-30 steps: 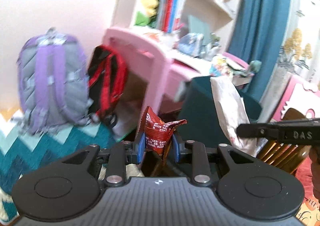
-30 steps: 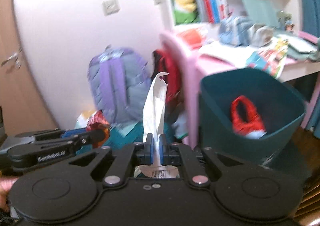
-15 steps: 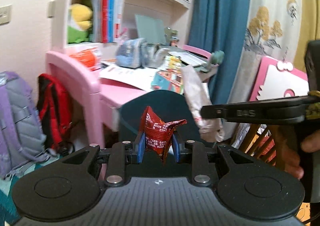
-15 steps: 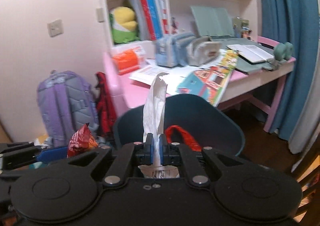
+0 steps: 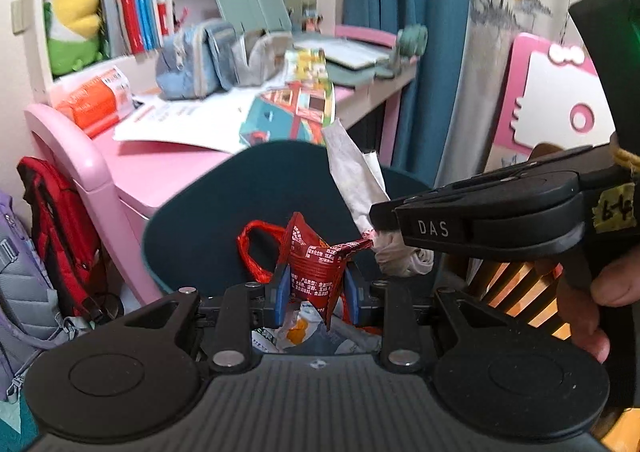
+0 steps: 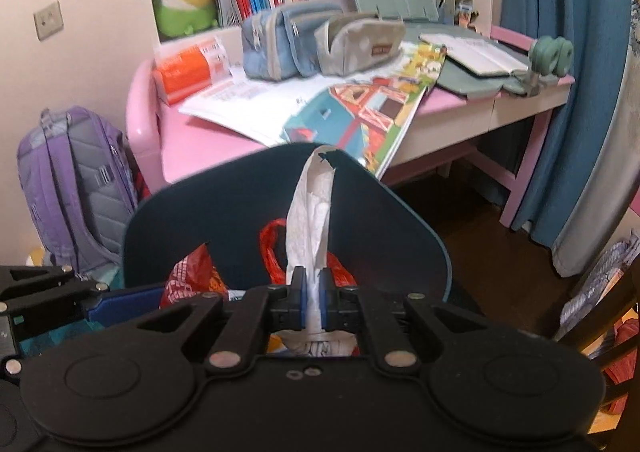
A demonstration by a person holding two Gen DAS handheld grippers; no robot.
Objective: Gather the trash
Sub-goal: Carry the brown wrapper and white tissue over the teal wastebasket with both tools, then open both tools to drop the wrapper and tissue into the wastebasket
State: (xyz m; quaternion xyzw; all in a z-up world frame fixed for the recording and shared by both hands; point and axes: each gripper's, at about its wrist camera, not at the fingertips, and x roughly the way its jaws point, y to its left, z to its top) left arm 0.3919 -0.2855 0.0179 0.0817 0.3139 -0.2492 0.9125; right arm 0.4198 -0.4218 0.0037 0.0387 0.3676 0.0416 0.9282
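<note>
L gripper [image 5: 316,292] lower centre of left view, jaws clamped on red snack wrapper [image 5: 314,266], over teal bin [image 5: 208,211] mouth. R gripper [image 6: 313,292] lower centre of right view, jaws pinched together on white tissue [image 6: 310,211], upright, also above bin. Pink desk [image 6: 208,131] behind.

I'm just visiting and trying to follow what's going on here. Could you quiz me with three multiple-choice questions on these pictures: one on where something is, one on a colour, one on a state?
1. Where is the bin?
A. in front of the pink desk
B. on the shelf
C. behind the curtain

2. What colour is the wrapper in the left gripper?
A. blue
B. red
C. yellow

3. What is the right gripper doing?
A. standing open and empty
B. clamping a book
C. shut on a white tissue

Answers: 1 A, the bin's rim overlaps the desk edge; 2 B, red with white print; 3 C, the pads pinch the tissue's lower end.
</note>
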